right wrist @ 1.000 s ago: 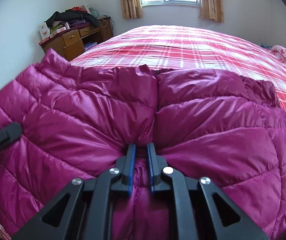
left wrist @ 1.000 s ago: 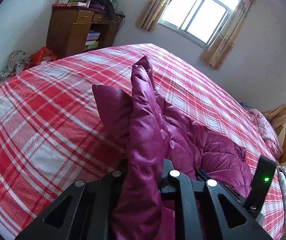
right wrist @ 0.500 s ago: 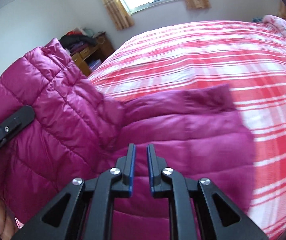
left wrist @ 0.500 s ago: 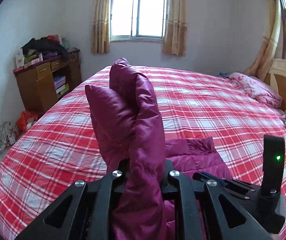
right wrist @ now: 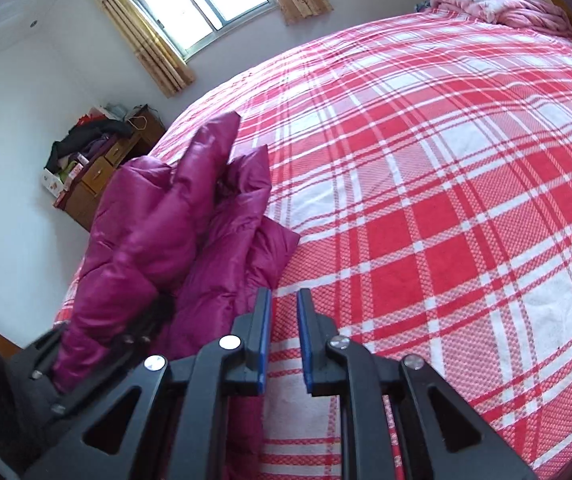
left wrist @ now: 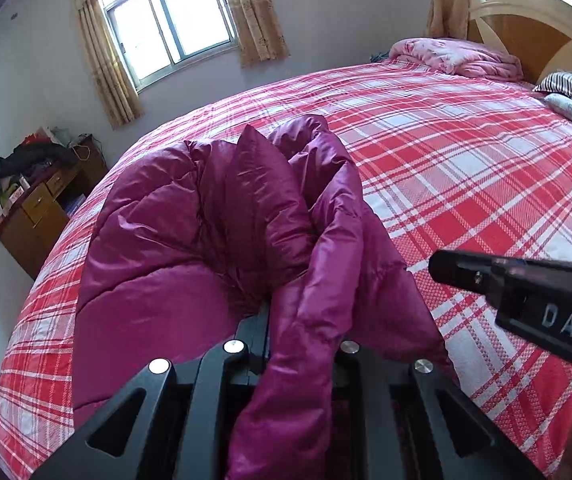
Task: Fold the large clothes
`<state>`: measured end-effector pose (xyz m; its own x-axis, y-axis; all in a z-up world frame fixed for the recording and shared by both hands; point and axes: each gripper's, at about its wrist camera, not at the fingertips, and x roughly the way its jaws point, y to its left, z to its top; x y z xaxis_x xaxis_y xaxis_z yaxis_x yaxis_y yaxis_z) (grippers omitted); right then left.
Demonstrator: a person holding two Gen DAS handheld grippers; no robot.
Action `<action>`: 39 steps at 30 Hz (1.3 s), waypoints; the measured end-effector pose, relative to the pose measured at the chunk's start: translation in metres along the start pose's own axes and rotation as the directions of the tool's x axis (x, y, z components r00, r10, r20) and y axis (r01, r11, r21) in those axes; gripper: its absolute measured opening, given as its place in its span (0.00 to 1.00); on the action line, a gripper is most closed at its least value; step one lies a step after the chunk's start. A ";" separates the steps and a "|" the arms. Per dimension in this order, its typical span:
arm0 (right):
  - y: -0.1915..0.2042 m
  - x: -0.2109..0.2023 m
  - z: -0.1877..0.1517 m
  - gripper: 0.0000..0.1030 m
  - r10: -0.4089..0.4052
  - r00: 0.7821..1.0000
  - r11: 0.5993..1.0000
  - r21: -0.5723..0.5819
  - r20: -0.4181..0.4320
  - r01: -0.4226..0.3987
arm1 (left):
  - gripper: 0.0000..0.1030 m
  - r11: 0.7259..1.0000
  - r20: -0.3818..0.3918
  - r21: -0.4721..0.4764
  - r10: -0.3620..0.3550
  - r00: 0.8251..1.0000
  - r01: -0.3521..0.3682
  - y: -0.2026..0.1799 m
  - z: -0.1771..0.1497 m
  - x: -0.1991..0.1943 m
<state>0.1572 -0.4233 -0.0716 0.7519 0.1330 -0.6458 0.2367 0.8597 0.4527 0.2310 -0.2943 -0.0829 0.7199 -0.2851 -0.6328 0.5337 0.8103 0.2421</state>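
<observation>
Glossy, quilted purple jacket (left wrist: pixel 158 248); matt woven plaid bedspread (left wrist: pixel 465 168); matt black plastic grippers (right wrist: pixel 284 336); varnished wooden headboard (left wrist: pixel 525 28).

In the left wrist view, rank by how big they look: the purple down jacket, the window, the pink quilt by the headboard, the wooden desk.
Largest to smallest as they appear:
1. purple down jacket, though nearest the camera
2. window
3. pink quilt and wooden desk look alike; unranked.

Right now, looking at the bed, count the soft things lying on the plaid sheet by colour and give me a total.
Magenta: 1, the puffer jacket, a fold of it clamped in the left gripper
Pink: 1, the bundled quilt by the headboard
Striped: 1, the pillow
Total: 3
</observation>
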 end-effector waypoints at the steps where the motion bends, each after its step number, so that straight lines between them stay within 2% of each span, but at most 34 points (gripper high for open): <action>1: -0.003 0.000 0.002 0.18 0.020 1.000 1.000 0.011 0.007 -0.020 | 0.14 1.000 0.009 0.016 0.006 1.000 -0.006 -0.004 -0.004 0.001; 3: -0.003 -0.002 0.012 0.19 0.093 0.996 0.995 0.016 0.012 -0.094 | 0.14 0.998 0.036 0.049 0.026 0.999 -0.027 -0.012 -0.013 0.004; 6: 0.001 -0.002 0.032 0.30 0.190 0.981 0.981 0.035 0.030 -0.191 | 0.14 0.998 0.037 0.054 0.019 0.999 -0.021 -0.015 -0.016 0.006; 7: 0.002 0.000 0.038 0.47 0.220 0.975 0.974 0.042 0.029 -0.221 | 0.14 0.998 0.034 0.056 0.017 0.999 -0.019 -0.014 -0.016 0.006; 8: 0.006 0.004 0.044 0.56 0.232 0.973 0.972 0.042 0.018 -0.232 | 0.14 0.998 0.034 0.059 0.014 0.999 -0.016 -0.014 -0.016 0.006; 10: 0.019 0.013 0.054 0.56 0.250 0.968 0.968 0.002 -0.023 -0.250 | 0.14 0.998 0.044 0.057 -0.017 0.999 0.015 -0.011 -0.017 0.002; 12: 0.033 0.025 0.061 0.56 0.292 0.953 0.954 -0.042 -0.087 -0.296 | 0.15 0.997 0.060 0.043 -0.063 0.996 0.060 -0.003 -0.019 -0.003; 13: 0.039 0.032 0.062 0.55 0.287 0.951 0.953 -0.066 -0.117 -0.296 | 0.16 0.996 0.065 0.035 -0.089 0.994 0.087 0.002 -0.020 -0.007; 15: 0.053 0.045 0.062 0.38 0.227 0.959 0.957 -0.143 -0.171 -0.252 | 0.24 0.990 0.073 0.037 -0.141 0.987 0.139 0.010 -0.022 -0.014; 16: 0.057 0.049 0.061 0.22 0.188 0.964 0.959 -0.178 -0.188 -0.221 | 0.26 0.984 0.074 0.050 -0.176 0.982 0.172 0.014 -0.024 -0.021; 17: 0.061 0.053 0.059 0.17 0.151 0.967 0.960 -0.202 -0.204 -0.193 | 0.27 0.979 0.075 0.064 -0.198 0.977 0.193 0.017 -0.026 -0.027; 20: 0.056 0.058 0.048 0.13 0.131 0.964 0.964 -0.196 -0.230 -0.178 | 0.27 0.959 0.086 0.112 -0.271 0.959 0.261 0.036 -0.041 -0.059; 23: 0.042 0.059 0.041 0.13 0.141 0.966 0.968 -0.173 -0.215 -0.180 | 0.27 0.925 0.099 0.092 -0.377 0.921 0.369 0.067 -0.057 -0.093; 25: 0.032 0.059 0.037 0.13 0.179 0.963 0.969 -0.135 -0.201 -0.208 | 0.27 0.895 0.118 0.020 -0.444 0.888 0.445 0.096 -0.066 -0.115; 27: 0.025 0.065 0.036 0.13 0.214 0.958 0.968 -0.091 -0.189 -0.234 | 0.28 0.882 0.141 -0.064 -0.455 0.879 0.467 0.126 -0.061 -0.121; 29: 0.018 0.067 0.033 0.13 0.247 0.951 0.965 -0.037 -0.184 -0.258 | 0.36 0.891 0.154 -0.149 -0.407 0.900 0.429 0.152 -0.055 -0.118; 30: 0.015 0.069 0.033 0.12 0.254 0.950 0.966 -0.008 -0.181 -0.259 | 0.36 0.912 0.151 -0.189 -0.341 0.928 0.365 0.164 -0.049 -0.110; 31: 0.015 0.070 0.033 0.12 0.252 0.951 0.967 0.002 -0.178 -0.255 | 0.36 0.924 0.141 -0.217 -0.290 0.947 0.316 0.173 -0.043 -0.103; 32: 0.018 0.068 0.033 0.12 0.241 0.955 0.969 -0.010 -0.174 -0.246 | 0.36 0.924 0.131 -0.254 -0.261 0.957 0.286 0.182 -0.037 -0.091; 35: 0.038 0.064 0.032 0.14 0.166 0.971 0.974 -0.127 -0.173 -0.189 | 0.36 0.867 0.087 -0.402 -0.284 0.955 0.295 0.196 -0.015 -0.051; 36: 0.039 0.065 0.032 0.14 0.158 0.972 0.973 -0.139 -0.176 -0.184 | 0.36 0.855 0.086 -0.417 -0.300 0.950 0.308 0.191 -0.009 -0.042; 39: 0.031 0.073 0.035 0.14 0.210 0.960 0.970 -0.081 -0.187 -0.229 | 0.36 0.854 0.079 -0.393 -0.338 0.938 0.341 0.167 0.002 -0.022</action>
<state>0.2413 -0.4041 -0.0829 0.6560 0.4008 -0.6395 0.0079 0.8436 0.5368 0.3051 -0.1535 -0.0274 0.5298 -0.5819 -0.6170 0.5266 0.7959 -0.2985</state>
